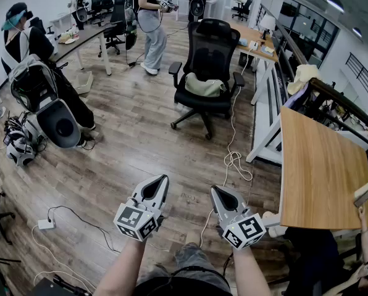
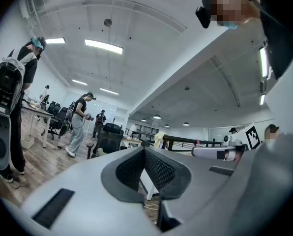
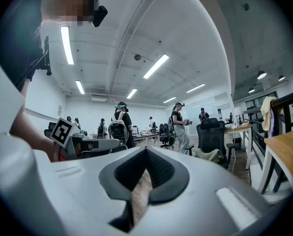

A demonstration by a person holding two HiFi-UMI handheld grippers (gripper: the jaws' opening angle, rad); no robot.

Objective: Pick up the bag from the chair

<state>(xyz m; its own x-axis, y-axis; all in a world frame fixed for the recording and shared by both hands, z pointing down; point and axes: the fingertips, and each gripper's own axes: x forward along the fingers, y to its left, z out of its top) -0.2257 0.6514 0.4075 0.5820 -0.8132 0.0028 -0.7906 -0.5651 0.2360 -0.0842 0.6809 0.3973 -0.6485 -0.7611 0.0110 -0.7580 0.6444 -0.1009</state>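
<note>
A pale olive bag (image 1: 204, 85) lies on the seat of a black office chair (image 1: 209, 49) across the wooden floor, far ahead of both grippers. My left gripper (image 1: 163, 179) and right gripper (image 1: 214, 190) are held low, side by side, tips pointing toward the chair, each shut with nothing in it. In the left gripper view the shut left gripper (image 2: 144, 150) fills the foreground, with the chair (image 2: 108, 137) small behind it. Beyond the right gripper (image 3: 146, 150) in the right gripper view are the chair (image 3: 213, 132) and the bag (image 3: 209, 155).
A wooden table (image 1: 320, 171) stands at the right, with a white cable (image 1: 233, 159) looped on the floor beside its leg. A person with a backpack (image 1: 33, 82) stands at the left, and others stand behind the chair. A power strip (image 1: 46, 224) lies at the lower left.
</note>
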